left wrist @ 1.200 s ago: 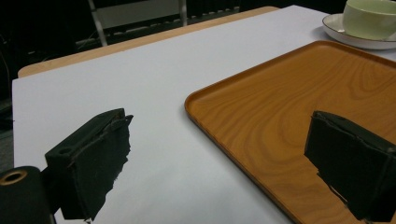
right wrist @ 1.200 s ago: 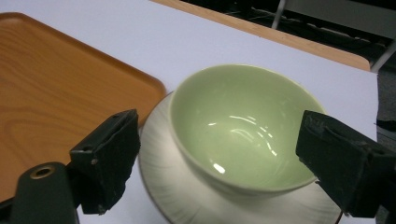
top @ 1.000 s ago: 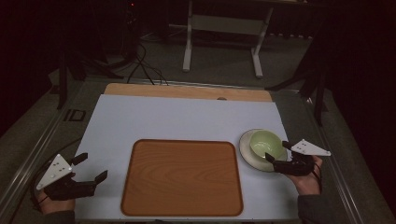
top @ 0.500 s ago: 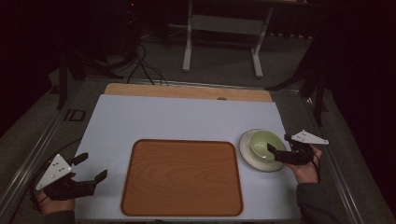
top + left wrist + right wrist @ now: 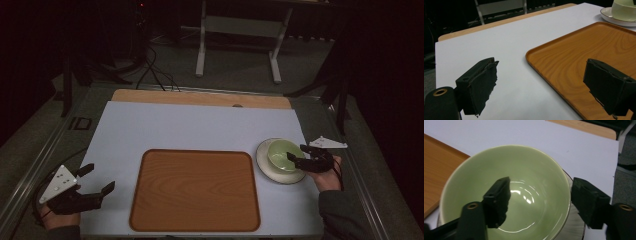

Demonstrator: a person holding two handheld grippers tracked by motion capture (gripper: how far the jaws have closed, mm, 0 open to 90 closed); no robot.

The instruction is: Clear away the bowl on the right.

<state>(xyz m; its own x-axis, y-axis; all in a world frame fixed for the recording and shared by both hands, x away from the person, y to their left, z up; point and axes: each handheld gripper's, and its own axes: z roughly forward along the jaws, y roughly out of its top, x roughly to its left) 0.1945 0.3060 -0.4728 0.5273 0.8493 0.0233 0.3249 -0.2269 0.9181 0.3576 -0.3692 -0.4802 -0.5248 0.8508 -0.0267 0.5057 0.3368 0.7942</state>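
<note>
While jaws close astride its rim | green bowl (image 5: 506, 195) empty on saucer (image 5: 267, 167) | tray (image 5: 195, 187) empty

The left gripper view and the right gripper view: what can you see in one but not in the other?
Left gripper view alone: nearly the whole tray, and the left hand-held gripper, jaws wide apart over the white table with nothing between them.

Right gripper view alone: the inside of the green bowl, and the right hand-held gripper, one jaw inside the bowl, one outside its rim, not yet pressing.

Both: the bowl on its saucer, the wooden tray and the white table.
</note>
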